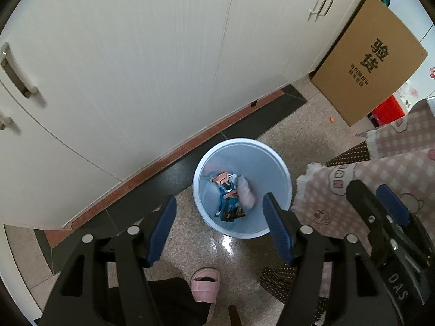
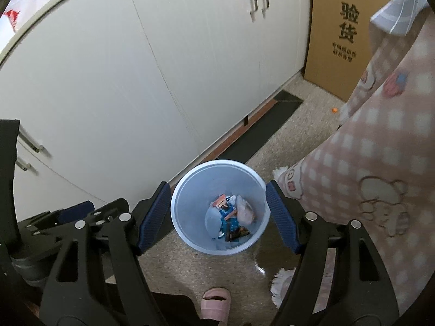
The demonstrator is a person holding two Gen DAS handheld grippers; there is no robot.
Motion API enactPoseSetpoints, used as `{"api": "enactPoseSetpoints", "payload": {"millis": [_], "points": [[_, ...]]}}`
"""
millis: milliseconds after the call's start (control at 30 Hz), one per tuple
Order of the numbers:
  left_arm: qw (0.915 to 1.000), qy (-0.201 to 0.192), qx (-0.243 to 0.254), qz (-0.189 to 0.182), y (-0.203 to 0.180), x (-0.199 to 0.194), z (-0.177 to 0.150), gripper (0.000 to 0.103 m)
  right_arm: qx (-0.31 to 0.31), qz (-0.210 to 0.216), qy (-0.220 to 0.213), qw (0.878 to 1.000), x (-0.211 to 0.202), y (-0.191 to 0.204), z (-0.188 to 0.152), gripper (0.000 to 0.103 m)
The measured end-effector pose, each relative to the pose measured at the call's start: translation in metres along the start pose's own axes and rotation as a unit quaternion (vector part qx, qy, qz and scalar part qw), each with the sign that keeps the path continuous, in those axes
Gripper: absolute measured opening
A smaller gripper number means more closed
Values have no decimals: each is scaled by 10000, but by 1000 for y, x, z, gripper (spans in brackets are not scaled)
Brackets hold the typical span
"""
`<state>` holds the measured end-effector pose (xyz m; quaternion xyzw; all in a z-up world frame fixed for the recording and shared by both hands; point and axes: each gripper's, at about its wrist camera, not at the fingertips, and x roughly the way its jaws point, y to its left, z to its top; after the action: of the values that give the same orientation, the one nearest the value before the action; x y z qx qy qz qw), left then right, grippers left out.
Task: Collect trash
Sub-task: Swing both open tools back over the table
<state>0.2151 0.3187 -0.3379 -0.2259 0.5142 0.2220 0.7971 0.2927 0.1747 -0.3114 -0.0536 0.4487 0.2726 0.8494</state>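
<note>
A pale blue round trash bin [image 1: 274, 163] stands on the speckled floor by the white cabinets; it also shows in the right wrist view [image 2: 187, 190]. Inside lie snack wrappers [image 1: 227, 194] and a crumpled pinkish-white wad [image 1: 247, 191]; the wrappers [image 2: 227, 217] show in the right wrist view too. My left gripper [image 1: 220, 203] is open and empty above the bin. My right gripper [image 2: 217, 193] is open and empty, its blue pads either side of the bin's rim. The right gripper shows at the right of the left wrist view [image 1: 378, 193].
White cabinet doors [image 1: 136, 68] run along the back. A cardboard box [image 1: 372, 57] leans at the right, with a small orange bit [image 1: 331, 119] on the floor near it. My pink checked sleeve [image 2: 380, 163] and pink slipper [image 1: 205, 285] are close.
</note>
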Motion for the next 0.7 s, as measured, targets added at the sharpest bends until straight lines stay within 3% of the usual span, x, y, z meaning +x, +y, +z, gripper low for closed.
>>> {"api": "enactPoseSetpoints", "payload": {"millis": [133, 300, 467, 700], "points": [[9994, -198, -124, -240, 1, -33, -2, 65, -152, 35, -207, 9997, -31, 7, 5, 72], [9969, -496, -354, -498, 13, -79, -2, 65, -58, 606, -398, 9974, -79, 16, 16, 72], [9915, -1094, -357, -610, 12, -143, -3, 69, 51, 1001, -819, 9916, -138, 21, 32, 72], [9836, -1541, 28, -935, -31, -206, -6, 70, 67, 949, -1437, 9850, -221, 1, 42, 74]]}}
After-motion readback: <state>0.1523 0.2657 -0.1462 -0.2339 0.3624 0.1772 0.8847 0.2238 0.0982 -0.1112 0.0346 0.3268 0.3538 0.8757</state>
